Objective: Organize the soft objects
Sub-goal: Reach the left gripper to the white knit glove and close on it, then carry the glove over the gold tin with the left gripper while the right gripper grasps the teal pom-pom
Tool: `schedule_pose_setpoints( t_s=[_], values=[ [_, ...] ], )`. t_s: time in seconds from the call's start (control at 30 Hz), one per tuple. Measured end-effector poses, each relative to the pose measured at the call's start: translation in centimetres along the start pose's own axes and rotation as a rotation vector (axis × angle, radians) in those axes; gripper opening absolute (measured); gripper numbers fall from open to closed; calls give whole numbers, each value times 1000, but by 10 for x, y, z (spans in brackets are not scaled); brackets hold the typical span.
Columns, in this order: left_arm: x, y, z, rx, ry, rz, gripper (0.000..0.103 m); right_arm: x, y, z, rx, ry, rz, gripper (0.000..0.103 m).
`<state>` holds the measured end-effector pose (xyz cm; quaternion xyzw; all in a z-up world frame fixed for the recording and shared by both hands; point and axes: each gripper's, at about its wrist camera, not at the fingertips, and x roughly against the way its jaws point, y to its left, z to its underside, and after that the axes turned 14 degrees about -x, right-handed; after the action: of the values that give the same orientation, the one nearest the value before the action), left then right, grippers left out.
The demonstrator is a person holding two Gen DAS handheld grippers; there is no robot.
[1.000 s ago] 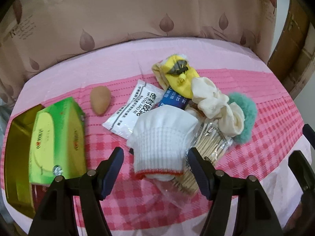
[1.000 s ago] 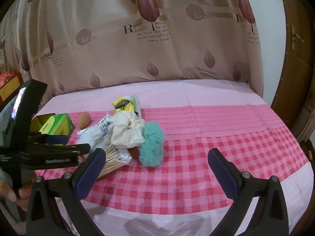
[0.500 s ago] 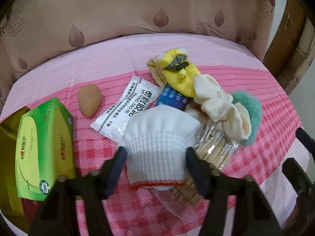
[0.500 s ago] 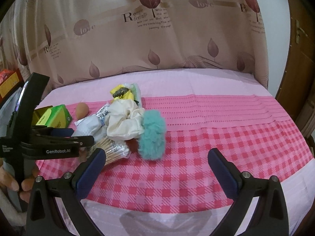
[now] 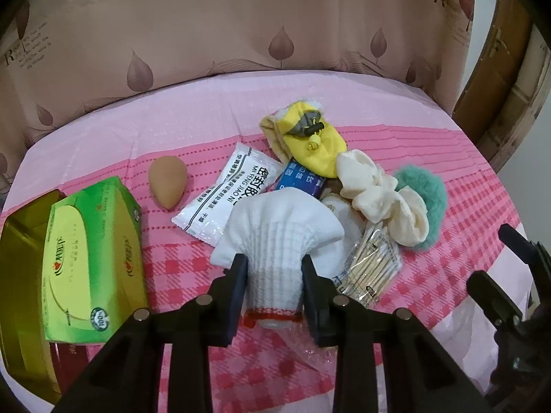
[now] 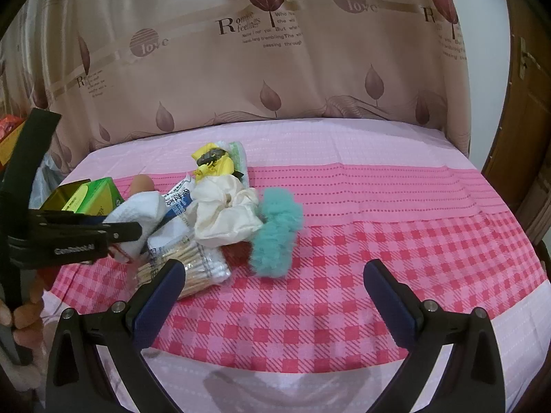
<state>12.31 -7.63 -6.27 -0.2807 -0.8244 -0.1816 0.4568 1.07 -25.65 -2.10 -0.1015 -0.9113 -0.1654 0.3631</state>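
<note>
- The left gripper has just been closing, and its jaws now pinch the ribbed cuff of the white knit glove, which sits near the tablecloth's front-left edge.
- Beside the glove sit a crinkly cotton-swab packet, a cream scrunchie and a fuzzy teal scrunchie.
- The right gripper gapes wide and empty over the bare checked cloth towards the right edge.
</note>
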Motion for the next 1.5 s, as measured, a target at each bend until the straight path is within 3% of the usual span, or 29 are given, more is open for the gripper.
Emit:
schedule_pose_setpoints(
  t_s=[0.23,0.6,1.03,1.5],
  values=[
    [14,5,6,20,-20,-15,30,-1,1,0,8,-11,-6,103],
    [43,30,18,57,-66,-70,30,-17,-9,-7,-8,6,12,88],
    [77,118,51,219,-81,-224,31,-63,-33,-20,-43,70,91,74],
    [86,209,112,383,-2,-372,31,-110,-33,-30,-31,117,128,73]
  ],
)
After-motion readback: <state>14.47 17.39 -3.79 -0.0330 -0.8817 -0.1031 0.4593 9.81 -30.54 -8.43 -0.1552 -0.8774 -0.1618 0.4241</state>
